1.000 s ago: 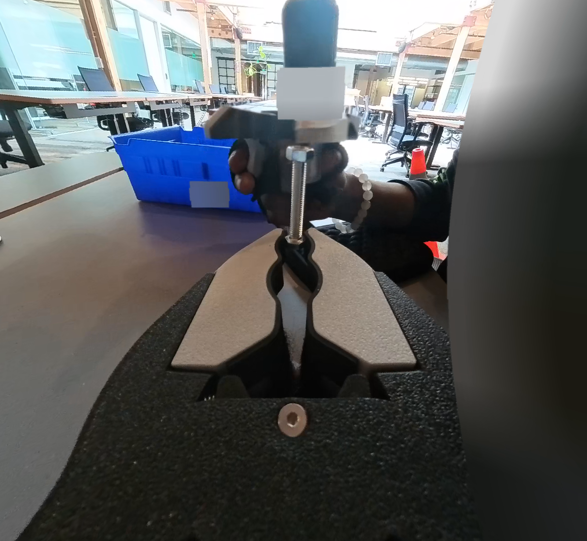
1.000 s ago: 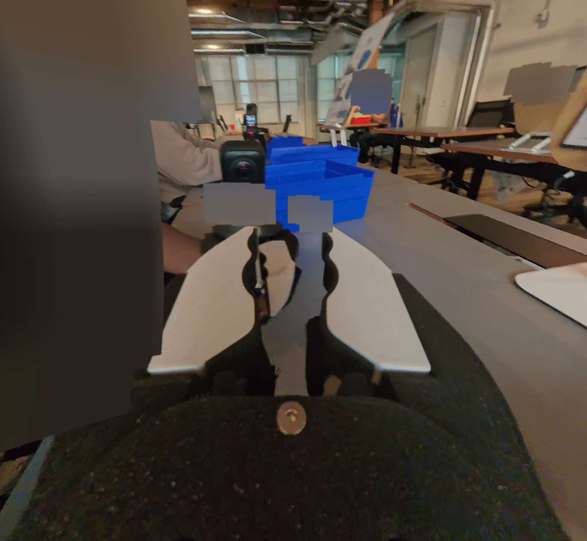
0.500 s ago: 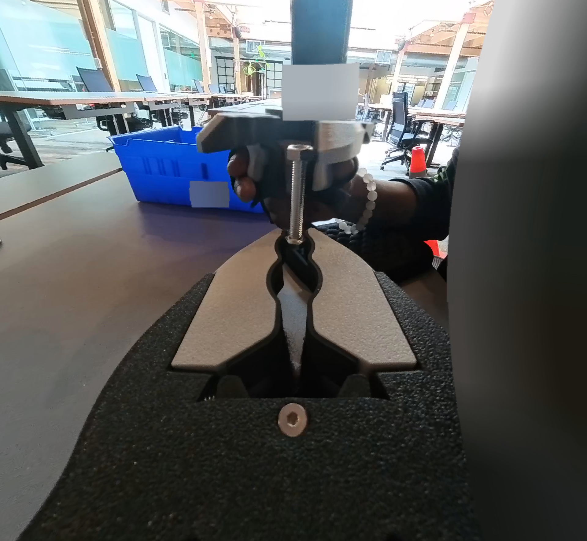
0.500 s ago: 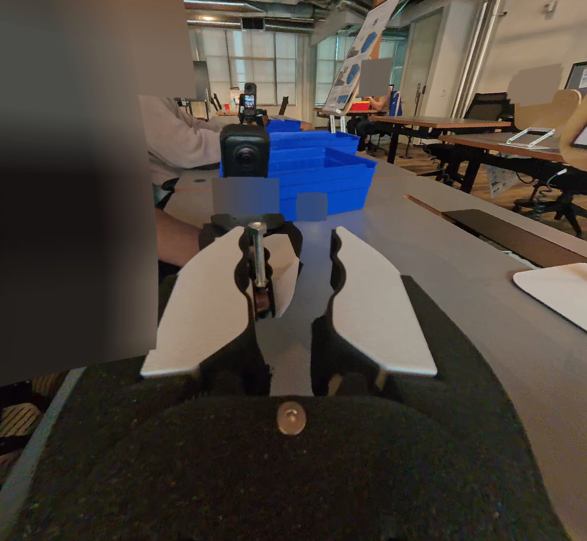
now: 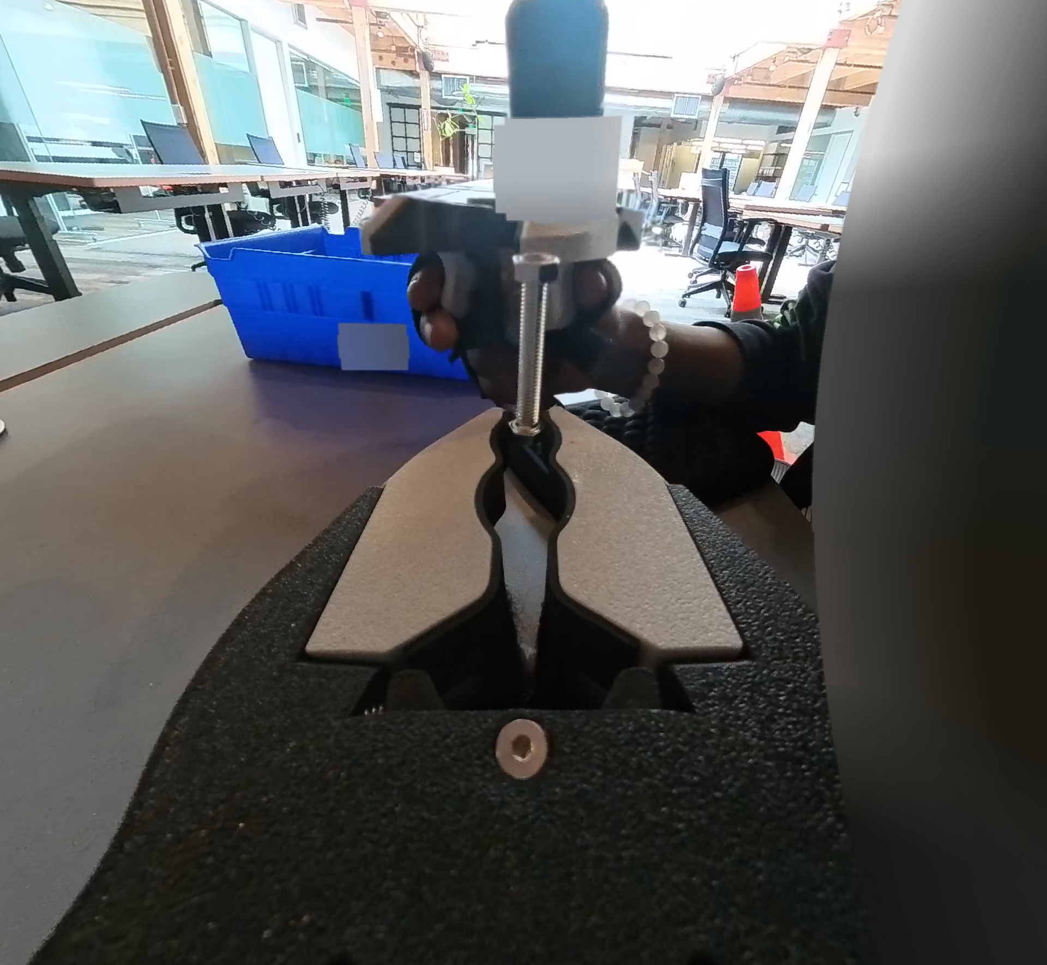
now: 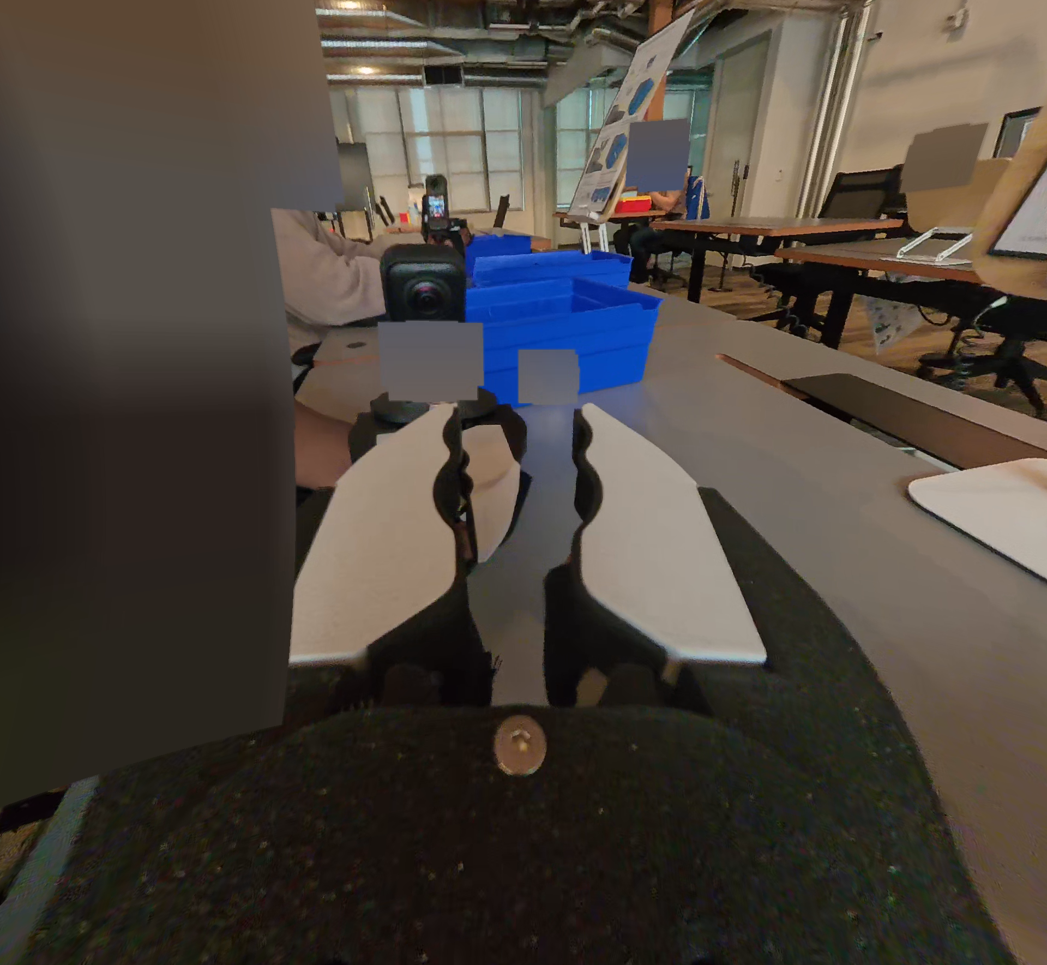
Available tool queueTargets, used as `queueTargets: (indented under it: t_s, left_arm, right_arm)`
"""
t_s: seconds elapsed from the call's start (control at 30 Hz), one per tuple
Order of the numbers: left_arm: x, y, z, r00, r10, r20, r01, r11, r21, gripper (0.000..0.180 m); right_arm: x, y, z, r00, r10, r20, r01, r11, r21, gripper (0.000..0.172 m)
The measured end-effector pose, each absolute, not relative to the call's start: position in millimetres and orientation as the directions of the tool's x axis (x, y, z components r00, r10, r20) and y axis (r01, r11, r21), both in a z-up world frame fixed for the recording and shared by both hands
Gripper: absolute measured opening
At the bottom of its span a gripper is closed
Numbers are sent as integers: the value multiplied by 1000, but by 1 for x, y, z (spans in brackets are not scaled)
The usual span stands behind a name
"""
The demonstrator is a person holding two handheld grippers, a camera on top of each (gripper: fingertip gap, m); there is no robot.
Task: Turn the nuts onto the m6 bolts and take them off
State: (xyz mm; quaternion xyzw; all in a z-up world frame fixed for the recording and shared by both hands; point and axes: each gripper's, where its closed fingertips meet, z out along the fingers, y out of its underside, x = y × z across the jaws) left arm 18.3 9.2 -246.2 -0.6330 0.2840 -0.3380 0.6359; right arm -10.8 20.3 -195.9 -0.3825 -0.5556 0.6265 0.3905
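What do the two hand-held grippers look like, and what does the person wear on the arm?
Each gripper has two pale grey, wavy-edged fingers on a black textured body with a silver screw. The right gripper looks alike. The arm wears a black sleeve and a bead bracelet.

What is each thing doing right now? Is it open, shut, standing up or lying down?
Left tool: shut on the nut.
Nut: threaded on the bolt's lower end.
Bolt: upright, head up.
Right tool: open, holding nothing.
Blue bin: resting on the table, open-topped.
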Motion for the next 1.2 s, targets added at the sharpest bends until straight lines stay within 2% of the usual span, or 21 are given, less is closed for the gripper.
queueTargets:
  t_s: [0.2,0.3,0.4,0.6,0.73,0.9,1.2]
  left_arm:
    - [19,9,-246,609,-790,64,67,-29,-997,9]
    - [18,9,-246,610,-789,66,69,-30,-997,9]
    - [19,9,-246,610,-790,65,68,-29,-997,9]
    - [18,10,-246,612,-788,69,71,-32,-997,9]
    - [18,10,-247,611,-788,72,72,-35,-997,9]
    - [18,10,-246,613,-787,72,75,-33,-997,9]
    - [16,8,-243,610,-790,69,89,-18,-996,9]
  right_arm:
    - [-13,5,-198,-421,907,9,-57,-17,-998,45]
    - [-12,14,-198,-399,917,-9,-57,-35,-998,35]
    - [-9,20,-193,-408,912,-48,-73,-85,-994,35]
    - [-11,6,-198,-425,904,37,-61,12,-998,40]
    - [-5,9,-195,-446,893,53,-69,25,-997,30]
    - [2,13,-189,-420,898,128,-83,102,-991,28]
    - [-2,24,-201,-390,914,112,-22,112,-993,23]
